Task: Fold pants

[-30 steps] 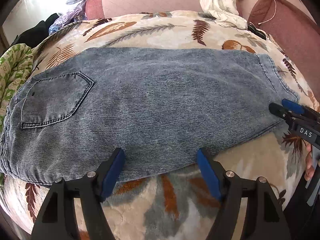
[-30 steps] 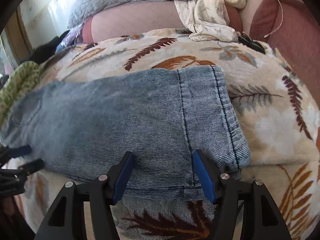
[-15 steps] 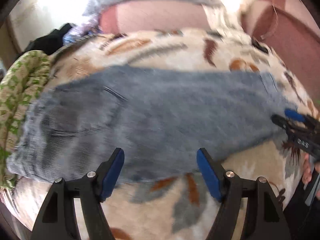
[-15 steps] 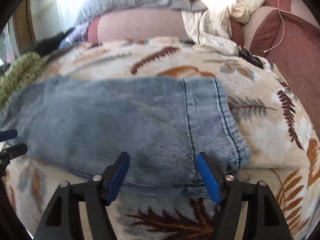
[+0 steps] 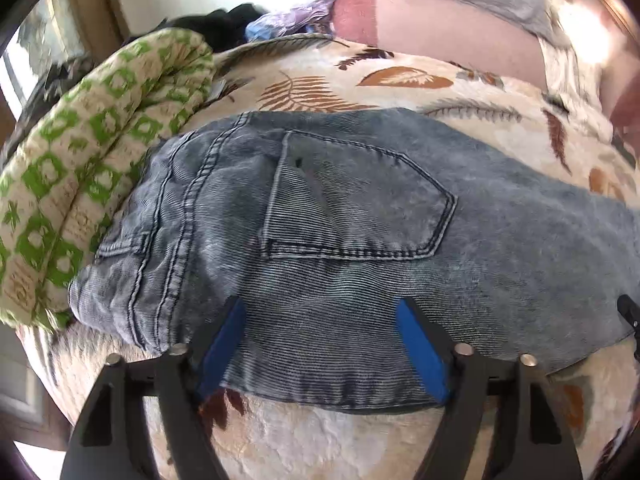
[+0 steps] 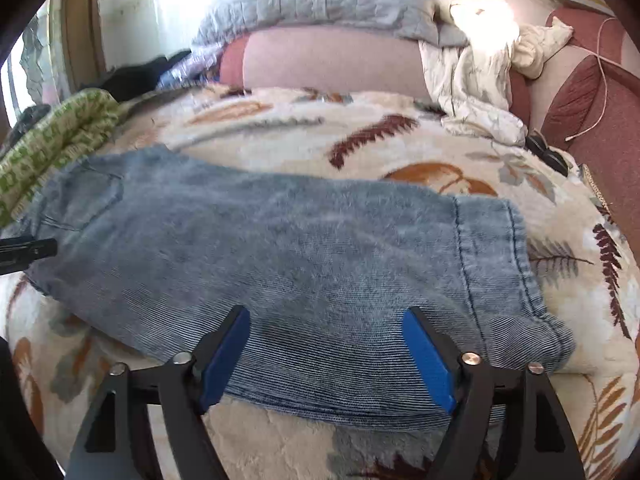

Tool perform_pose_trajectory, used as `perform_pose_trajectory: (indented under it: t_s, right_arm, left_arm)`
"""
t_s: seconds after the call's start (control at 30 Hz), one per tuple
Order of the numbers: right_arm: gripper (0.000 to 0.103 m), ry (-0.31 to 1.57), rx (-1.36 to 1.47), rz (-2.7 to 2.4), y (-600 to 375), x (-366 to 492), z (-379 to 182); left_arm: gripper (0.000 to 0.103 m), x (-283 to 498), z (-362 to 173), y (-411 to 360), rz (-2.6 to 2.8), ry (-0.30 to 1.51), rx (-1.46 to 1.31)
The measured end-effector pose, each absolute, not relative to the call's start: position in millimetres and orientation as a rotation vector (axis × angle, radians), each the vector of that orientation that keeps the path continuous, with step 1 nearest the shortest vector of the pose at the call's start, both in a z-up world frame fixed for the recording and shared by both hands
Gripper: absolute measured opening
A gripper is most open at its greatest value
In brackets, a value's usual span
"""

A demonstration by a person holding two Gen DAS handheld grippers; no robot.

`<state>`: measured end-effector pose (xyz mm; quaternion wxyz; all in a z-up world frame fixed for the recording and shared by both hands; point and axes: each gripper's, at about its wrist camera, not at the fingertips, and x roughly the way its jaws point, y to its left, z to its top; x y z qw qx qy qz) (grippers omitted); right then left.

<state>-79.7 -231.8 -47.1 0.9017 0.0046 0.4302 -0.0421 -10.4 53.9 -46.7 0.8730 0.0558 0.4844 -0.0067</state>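
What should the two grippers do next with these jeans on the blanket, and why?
Probably lower both and pinch the near edge. The jeans lie flat, folded lengthwise; the left gripper by the back pocket and the right gripper near the hem have just been opening, gripping nothing.

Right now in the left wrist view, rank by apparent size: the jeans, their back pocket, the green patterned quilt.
1. jeans, largest.
2. green patterned quilt, partly cut off at the frame edge, so its true extent is unsure.
3. back pocket, smallest.
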Motion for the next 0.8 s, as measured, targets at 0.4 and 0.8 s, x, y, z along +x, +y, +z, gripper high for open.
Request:
perform_pose_trajectory:
  t_s: [0.4, 0.8]
  right_arm:
    - [0.094, 0.930, 0.013, -0.089, -238.8, -94.6, -58.7]
    - [0.095, 0.777, 0.170, -0.142, -274.5, -120.9, -21.8]
  left_arm:
    - [0.091, -17.1, -49.6, 42.8, 0.032, 1.016, 0.204]
    - [0.091, -28.0, -0.9, -12.8, -0.070, 0.951, 0.283]
